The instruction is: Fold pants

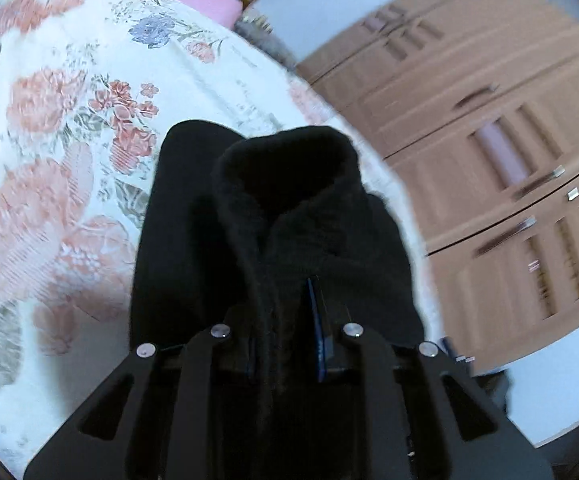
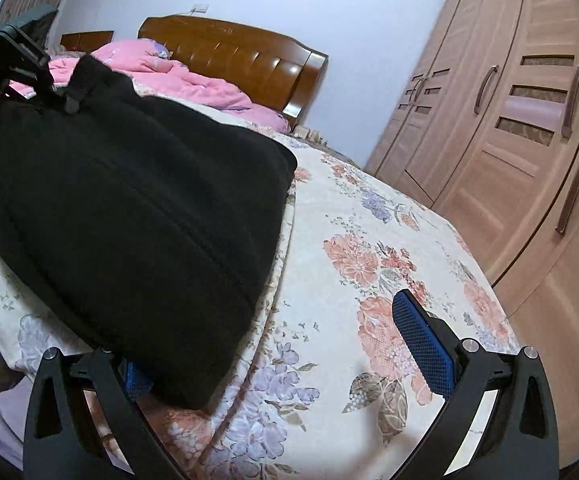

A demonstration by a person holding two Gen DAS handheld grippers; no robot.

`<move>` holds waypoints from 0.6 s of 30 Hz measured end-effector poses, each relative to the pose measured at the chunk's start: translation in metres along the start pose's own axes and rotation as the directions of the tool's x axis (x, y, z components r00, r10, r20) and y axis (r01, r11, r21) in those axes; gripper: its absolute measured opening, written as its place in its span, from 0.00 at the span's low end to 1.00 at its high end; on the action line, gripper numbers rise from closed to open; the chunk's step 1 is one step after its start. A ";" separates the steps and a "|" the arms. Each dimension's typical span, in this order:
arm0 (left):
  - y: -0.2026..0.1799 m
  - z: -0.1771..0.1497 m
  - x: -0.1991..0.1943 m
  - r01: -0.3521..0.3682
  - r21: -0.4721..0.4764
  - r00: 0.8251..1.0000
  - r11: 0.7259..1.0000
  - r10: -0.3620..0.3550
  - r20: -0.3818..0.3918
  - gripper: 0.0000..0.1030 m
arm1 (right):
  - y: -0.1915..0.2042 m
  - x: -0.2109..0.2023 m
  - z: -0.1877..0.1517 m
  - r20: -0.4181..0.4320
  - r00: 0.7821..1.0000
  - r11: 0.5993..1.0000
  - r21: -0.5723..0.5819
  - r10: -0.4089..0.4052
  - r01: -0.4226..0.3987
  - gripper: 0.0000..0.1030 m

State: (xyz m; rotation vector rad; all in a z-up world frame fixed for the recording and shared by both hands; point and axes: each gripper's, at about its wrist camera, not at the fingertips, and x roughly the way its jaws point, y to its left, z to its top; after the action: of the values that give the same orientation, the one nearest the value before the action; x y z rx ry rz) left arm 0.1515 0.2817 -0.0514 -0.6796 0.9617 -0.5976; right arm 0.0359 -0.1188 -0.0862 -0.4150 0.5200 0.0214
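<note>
The black pants point(image 2: 129, 208) lie partly folded on the floral bedspread point(image 2: 369, 240). My left gripper point(image 1: 289, 320) is shut on a bunched edge of the black pants point(image 1: 273, 216) and holds it lifted above the bed; it also shows in the right wrist view point(image 2: 49, 80) at the top left, clamped on the far end of the cloth. My right gripper point(image 2: 285, 352) is open and low over the bed. Its right blue pad point(image 2: 423, 348) is bare. Its left finger is partly hidden under the near edge of the pants.
A pink quilt point(image 2: 185, 80) lies at the head of the bed by the brown wooden headboard point(image 2: 249, 60). A tall wooden wardrobe point(image 2: 509, 128) stands to the right, close to the bed's edge. It also shows in the left wrist view point(image 1: 469, 120).
</note>
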 end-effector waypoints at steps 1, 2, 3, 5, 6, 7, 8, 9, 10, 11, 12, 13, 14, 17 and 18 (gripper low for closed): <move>-0.003 0.000 -0.003 0.008 0.007 1.000 1.000 -0.009 0.013 0.19 | -0.001 0.002 0.001 -0.002 1.000 1.000 0.001 -0.002 0.002 0.96; -0.008 -0.001 -0.003 0.007 0.015 1.000 1.000 -0.007 0.021 0.19 | 0.000 0.001 0.001 0.000 1.000 1.000 0.000 -0.009 0.009 0.96; -0.018 0.000 -0.008 0.000 0.039 1.000 0.999 -0.001 0.031 0.18 | -0.001 -0.002 0.003 0.013 1.000 1.000 -0.001 -0.021 0.021 0.96; -0.039 0.003 -0.017 -0.002 0.089 0.999 0.996 -0.003 0.052 0.18 | 0.002 -0.008 0.005 0.037 0.999 0.999 0.001 -0.038 0.038 0.96; -0.048 0.005 -0.027 0.005 0.116 0.997 0.993 -0.013 0.072 0.18 | 0.002 -0.011 0.008 0.047 0.998 0.999 0.002 -0.038 0.038 0.96; -0.054 0.008 -0.036 0.009 0.131 0.996 0.991 -0.021 0.085 0.18 | 0.003 -0.014 0.010 0.055 0.998 0.999 0.001 -0.032 0.032 0.96; -0.056 0.011 -0.042 0.006 0.141 0.995 0.990 -0.019 0.094 0.18 | 0.006 -0.015 0.011 0.064 0.998 1.000 -0.007 -0.024 0.024 0.96; -0.054 0.012 -0.042 -0.004 0.138 0.995 0.990 -0.010 0.100 0.18 | 0.009 -0.016 0.012 0.071 0.997 1.000 -0.024 -0.015 0.016 0.96; -0.047 0.012 -0.042 -0.019 0.126 0.995 0.992 0.006 0.102 0.18 | 0.016 -0.017 0.012 0.077 0.997 0.998 -0.057 -0.006 0.010 0.96; -0.037 0.013 -0.039 -0.040 0.109 0.995 0.993 0.030 0.096 0.18 | 0.022 -0.015 0.011 0.077 0.997 0.996 -0.087 -0.004 0.010 0.96; -0.021 0.010 -0.031 -0.072 0.080 0.995 0.994 0.066 0.077 0.18 | 0.028 -0.013 0.009 0.065 0.998 0.994 -0.113 0.005 0.002 0.96; -0.005 0.004 -0.021 -0.104 0.053 0.993 0.993 0.101 0.053 0.19 | 0.031 -0.010 0.008 0.049 0.999 0.992 -0.128 0.014 -0.008 0.96; 0.007 0.001 -0.015 -0.112 0.033 0.993 0.993 0.110 0.047 0.20 | 0.033 -0.007 0.006 0.035 0.999 0.990 -0.141 0.019 -0.013 0.95; 0.031 -0.009 -0.019 0.021 -0.044 0.995 0.999 -0.017 0.095 0.22 | 0.026 -0.003 0.004 0.026 0.998 0.992 -0.117 0.050 -0.046 0.95; 0.030 -0.012 -0.022 0.023 -0.037 0.993 0.999 -0.019 0.113 0.23 | 0.023 -0.001 0.004 0.019 0.998 0.993 -0.103 0.062 -0.060 0.95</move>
State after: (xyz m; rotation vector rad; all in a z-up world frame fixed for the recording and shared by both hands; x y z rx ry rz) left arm 0.1363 0.3141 -0.0671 -0.7510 0.8640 -0.5548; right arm 0.0336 -0.0957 -0.0915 -0.4986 0.5109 0.1118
